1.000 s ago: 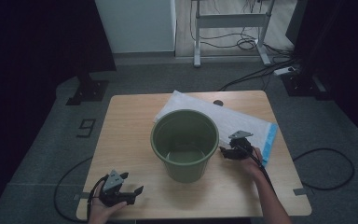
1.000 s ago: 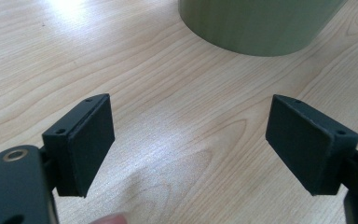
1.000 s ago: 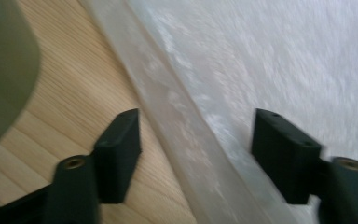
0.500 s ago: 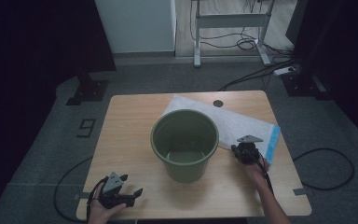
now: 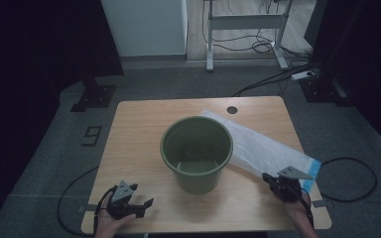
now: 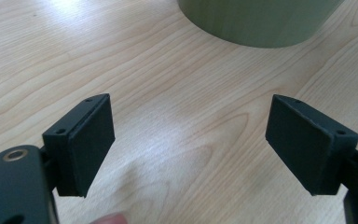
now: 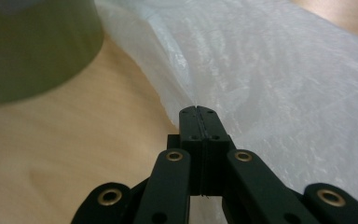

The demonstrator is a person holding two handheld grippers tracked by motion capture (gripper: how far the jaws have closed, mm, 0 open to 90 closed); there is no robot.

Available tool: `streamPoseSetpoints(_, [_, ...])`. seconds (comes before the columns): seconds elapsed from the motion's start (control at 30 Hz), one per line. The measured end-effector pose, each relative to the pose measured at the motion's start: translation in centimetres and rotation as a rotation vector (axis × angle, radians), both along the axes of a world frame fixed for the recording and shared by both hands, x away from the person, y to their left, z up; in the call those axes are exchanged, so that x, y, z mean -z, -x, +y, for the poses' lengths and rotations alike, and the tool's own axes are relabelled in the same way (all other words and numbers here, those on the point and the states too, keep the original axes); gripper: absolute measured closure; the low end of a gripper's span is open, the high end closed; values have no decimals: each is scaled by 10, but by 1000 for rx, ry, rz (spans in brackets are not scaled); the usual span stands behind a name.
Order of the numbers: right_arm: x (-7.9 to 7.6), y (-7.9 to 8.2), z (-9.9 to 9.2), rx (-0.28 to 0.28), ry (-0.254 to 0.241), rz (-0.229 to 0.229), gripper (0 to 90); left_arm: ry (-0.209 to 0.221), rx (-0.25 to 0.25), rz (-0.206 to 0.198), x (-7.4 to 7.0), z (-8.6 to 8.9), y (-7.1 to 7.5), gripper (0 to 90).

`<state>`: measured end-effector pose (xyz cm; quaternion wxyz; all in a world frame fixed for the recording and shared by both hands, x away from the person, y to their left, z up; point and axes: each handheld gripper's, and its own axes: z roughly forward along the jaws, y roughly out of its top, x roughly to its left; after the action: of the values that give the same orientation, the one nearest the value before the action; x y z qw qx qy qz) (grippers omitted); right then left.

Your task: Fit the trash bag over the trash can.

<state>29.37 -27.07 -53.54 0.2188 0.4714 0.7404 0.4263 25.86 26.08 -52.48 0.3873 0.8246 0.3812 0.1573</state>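
Your main obstacle is the olive-green plastic bucket [image 5: 196, 152], standing upright in the middle of the light wooden table [image 5: 144, 124] and blocking any straight path between your two hands. To its right, the translucent white plastic bag with a blue edge [image 5: 268, 148] lies flat, running from behind the bucket to the near right corner. You have bare wood to pass over on the whole left half, along the far edge, and in the strip just in front of the bucket.

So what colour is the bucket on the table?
Olive green bucket, inside and out; the high view shows it best.
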Motion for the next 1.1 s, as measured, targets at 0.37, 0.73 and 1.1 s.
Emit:
streamPoseSetpoints(0.37, [9, 47, -20, 8, 30, 17, 888, -30, 36, 7, 3, -15, -10, 154])
streamPoseSetpoints(0.73, [17, 64, -29, 62, 46, 60, 534, -18, 20, 6, 2, -9, -10, 154])
streamPoseSetpoints(1.1, [-11, 27, 33, 6, 65, -52, 247, -22, 16, 12, 4, -8, -10, 155])
